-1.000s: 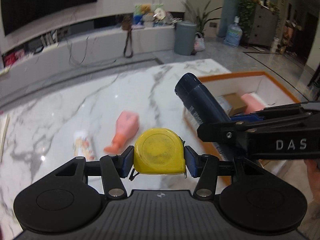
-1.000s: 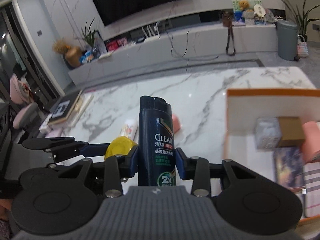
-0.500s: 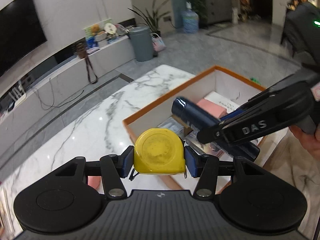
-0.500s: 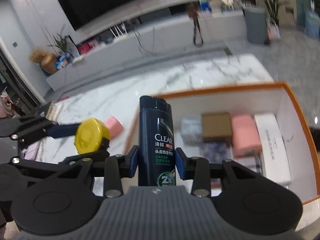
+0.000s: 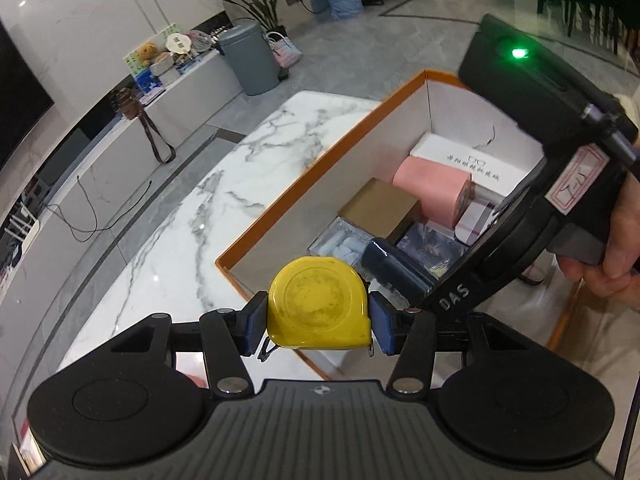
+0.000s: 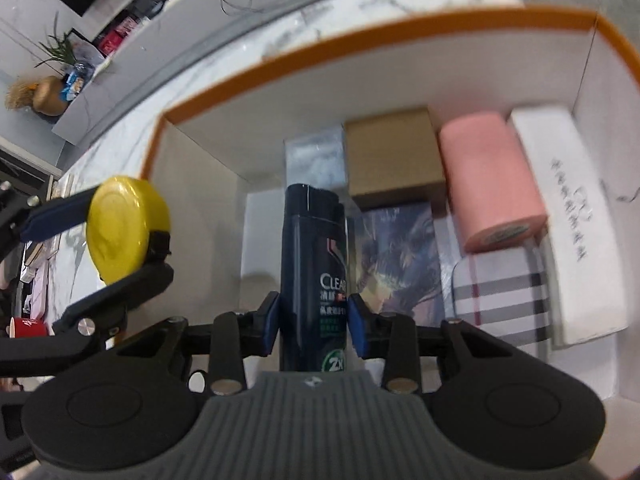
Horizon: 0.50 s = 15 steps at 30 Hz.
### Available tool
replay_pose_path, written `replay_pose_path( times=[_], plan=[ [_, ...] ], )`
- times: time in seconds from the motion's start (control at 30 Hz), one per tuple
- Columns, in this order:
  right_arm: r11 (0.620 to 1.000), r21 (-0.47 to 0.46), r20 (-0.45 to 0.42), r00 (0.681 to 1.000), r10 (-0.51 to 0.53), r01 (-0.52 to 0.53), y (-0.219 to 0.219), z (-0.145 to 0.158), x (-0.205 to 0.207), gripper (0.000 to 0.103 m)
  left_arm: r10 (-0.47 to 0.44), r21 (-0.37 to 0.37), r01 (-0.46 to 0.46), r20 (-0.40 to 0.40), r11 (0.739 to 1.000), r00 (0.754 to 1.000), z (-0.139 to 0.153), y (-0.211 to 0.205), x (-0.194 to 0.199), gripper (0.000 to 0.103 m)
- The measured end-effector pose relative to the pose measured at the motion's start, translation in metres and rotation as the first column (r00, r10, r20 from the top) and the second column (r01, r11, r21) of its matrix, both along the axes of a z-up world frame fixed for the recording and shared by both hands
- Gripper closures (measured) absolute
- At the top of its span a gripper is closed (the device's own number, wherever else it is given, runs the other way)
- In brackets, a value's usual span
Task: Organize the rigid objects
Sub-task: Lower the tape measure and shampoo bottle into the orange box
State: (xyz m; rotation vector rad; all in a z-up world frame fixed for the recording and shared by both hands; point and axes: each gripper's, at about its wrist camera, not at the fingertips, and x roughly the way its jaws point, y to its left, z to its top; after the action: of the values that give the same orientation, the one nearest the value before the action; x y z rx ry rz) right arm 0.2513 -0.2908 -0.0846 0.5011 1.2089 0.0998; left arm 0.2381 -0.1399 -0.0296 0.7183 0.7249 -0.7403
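We see a yellow tape measure (image 5: 318, 303) and a dark navy bottle (image 6: 312, 276). The box (image 5: 320, 156) has an orange rim and white walls; the desk (image 5: 224, 200) is grey-veined white marble.

The right gripper (image 6: 313, 320) clamps a dark blue plastic shampoo bottle (image 6: 313, 276) over the orange-rimmed white cardboard box (image 6: 400, 32), while the round yellow tape measure (image 6: 124, 230) hangs just left.

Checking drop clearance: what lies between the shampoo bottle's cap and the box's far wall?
In the right wrist view, a clear packet lies between the shampoo bottle and the far wall of the box.
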Motion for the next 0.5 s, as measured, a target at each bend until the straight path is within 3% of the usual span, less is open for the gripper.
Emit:
replay_pose_path(
  times=[0.33, 0.5],
  plan=[
    [0.987, -0.040, -0.086, 0.985, 0.152, -0.156, 0.014, -0.011, 0.019, 0.068, -0.099, 0.095, 0.097, 0.009, 0.991, 0.995, -0.016, -0.007, 0.001, 0.042],
    [0.991, -0.019, -0.110, 0.985, 0.131, -0.134, 0.011, -0.013, 0.023, 0.068, -0.111, 0.111, 0.109, 0.010, 0.988, 0.994, -0.018, -0.011, 0.004, 0.042]
  ],
)
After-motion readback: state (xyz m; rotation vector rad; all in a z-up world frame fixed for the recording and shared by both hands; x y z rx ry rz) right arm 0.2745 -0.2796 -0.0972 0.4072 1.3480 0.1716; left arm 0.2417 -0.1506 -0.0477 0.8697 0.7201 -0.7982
